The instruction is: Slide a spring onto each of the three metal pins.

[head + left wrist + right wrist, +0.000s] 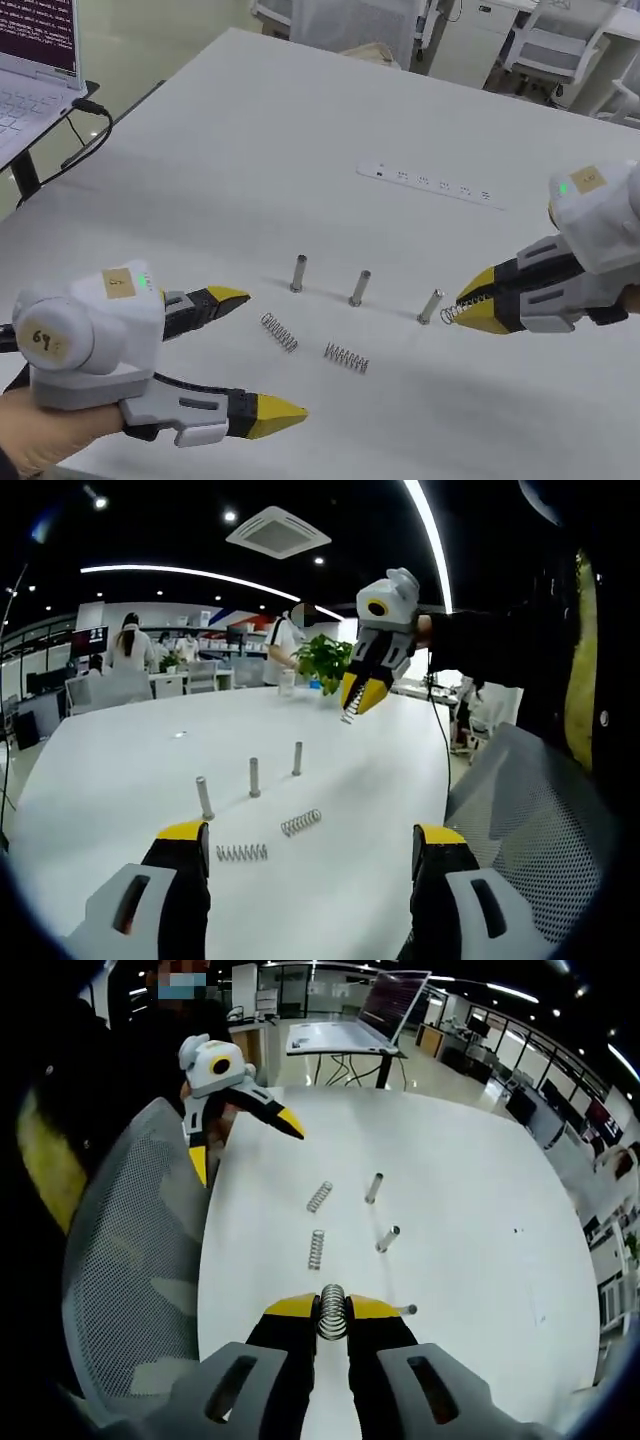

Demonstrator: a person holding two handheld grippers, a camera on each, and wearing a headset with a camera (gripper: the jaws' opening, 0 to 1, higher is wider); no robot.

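Head view: power strip (430, 184) lies beyond the pins (359, 288).

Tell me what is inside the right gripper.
A spring is clamped between the yellow tips of the right gripper, its free end close to a pin. Its pinched coils are covered by the tips.

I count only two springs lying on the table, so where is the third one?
The third spring is clamped between the jaws of the right gripper, at the right of the head view, beside the rightmost pin.

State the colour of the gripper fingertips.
Yellow, on the left gripper and right gripper alike; clearest in the head view.
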